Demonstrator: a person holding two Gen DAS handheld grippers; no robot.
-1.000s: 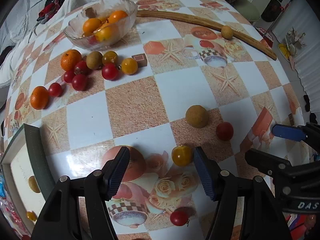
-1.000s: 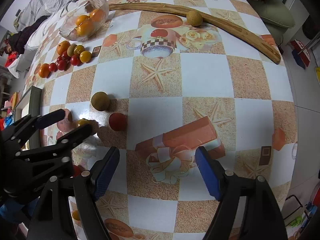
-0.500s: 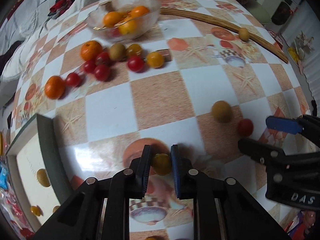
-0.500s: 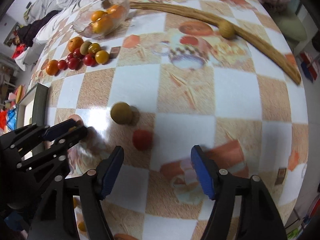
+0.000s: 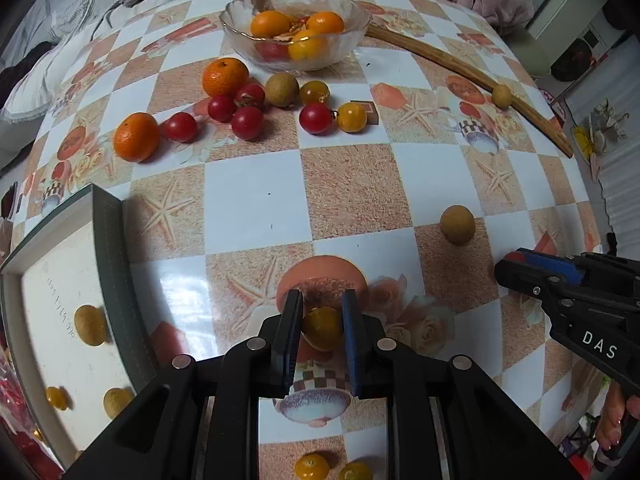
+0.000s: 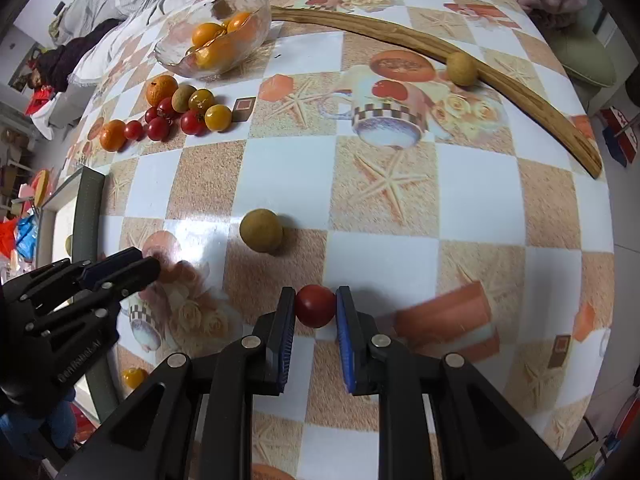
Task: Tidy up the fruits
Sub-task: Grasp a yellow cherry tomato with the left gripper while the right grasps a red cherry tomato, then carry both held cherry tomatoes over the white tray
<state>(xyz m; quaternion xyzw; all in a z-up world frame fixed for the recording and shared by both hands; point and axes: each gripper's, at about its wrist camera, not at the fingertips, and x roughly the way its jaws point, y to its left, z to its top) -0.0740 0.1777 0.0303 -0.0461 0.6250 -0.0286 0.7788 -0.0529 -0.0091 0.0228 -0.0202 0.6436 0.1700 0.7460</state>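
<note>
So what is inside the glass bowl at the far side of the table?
The glass bowl holds orange fruits on top, with one red fruit showing through the wall. Anything lying deeper beneath them is covered.

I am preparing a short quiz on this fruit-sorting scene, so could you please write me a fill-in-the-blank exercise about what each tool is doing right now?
1. The left tool is shut on a small tomato whose colour is ____.
2. The right tool is shut on a tomato whose colour is ____.
3. The oranges up the table sit in a bowl made of clear ____.
4. A round brown fruit rests against the long curved ____ stick.

Missing words: yellow; red; glass; wooden
</note>
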